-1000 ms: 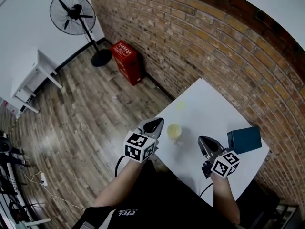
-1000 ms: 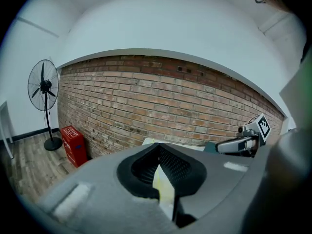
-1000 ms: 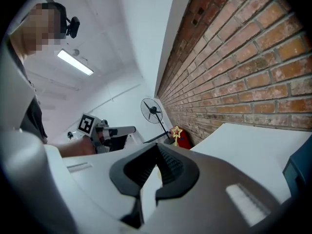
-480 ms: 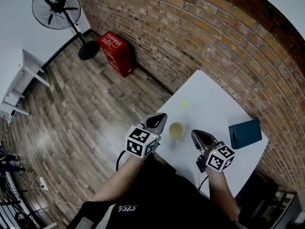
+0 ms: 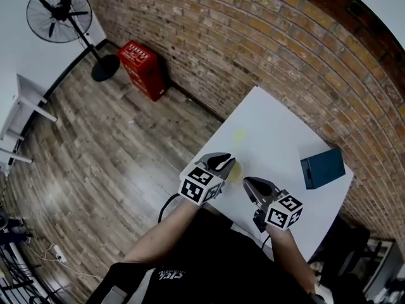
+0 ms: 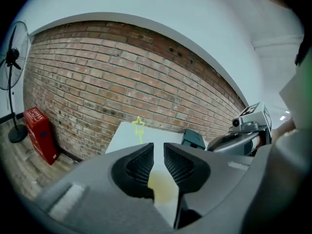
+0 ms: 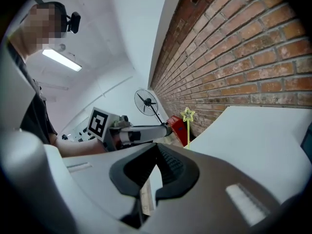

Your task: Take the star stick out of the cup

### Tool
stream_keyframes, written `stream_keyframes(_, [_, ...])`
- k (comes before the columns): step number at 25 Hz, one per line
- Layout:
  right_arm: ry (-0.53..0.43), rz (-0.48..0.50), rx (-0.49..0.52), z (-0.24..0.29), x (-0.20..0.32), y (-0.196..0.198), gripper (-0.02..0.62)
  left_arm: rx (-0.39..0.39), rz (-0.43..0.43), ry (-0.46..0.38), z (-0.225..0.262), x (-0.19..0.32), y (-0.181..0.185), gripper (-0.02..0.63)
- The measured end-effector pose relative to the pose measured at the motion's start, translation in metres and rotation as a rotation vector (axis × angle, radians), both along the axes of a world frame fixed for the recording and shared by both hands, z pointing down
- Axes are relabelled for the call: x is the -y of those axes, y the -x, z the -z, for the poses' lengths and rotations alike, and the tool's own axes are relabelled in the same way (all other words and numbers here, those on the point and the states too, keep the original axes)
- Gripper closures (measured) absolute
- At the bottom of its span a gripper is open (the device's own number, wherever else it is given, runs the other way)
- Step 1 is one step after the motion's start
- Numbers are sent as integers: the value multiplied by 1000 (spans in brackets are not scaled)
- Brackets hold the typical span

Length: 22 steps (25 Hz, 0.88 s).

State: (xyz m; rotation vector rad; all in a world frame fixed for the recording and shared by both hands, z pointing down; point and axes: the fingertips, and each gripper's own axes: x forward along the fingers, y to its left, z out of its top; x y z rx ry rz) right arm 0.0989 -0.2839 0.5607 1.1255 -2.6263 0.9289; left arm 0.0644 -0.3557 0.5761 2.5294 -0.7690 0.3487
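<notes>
approach stage: star stick still in the cup

head view: left tool (image 5: 225,163) and right tool (image 5: 249,183) flank the cup (image 5: 234,171) at the desk (image 5: 278,132) edge; the star stick (image 5: 239,135) stands in it.
left gripper view: jaws opening, slightly apart; cup seen beyond the gap, ungripped.
right gripper view: jaws together, empty.
next, probably: brace the cup, then part the right jaws around the stick.
</notes>
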Motion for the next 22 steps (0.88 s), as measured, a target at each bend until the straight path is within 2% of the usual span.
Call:
stream_keyframes(4, [32,-57,-9,-9,-13,-19,595,40,-35,18,-19,6,-20,504])
stream_keyframes(10, [69,-142,-16,-23,-27,-49,595,115,-29,41,-50,23,-35,472])
stream_keyframes(15, [81,-187,-11,-28,-29,-65,595,118,-59,46,-57,29,-48,472])
stream_keyframes(22, [86,-207,-7,-29,-23,-82,595,123,-43,33,-53,32,-51,474])
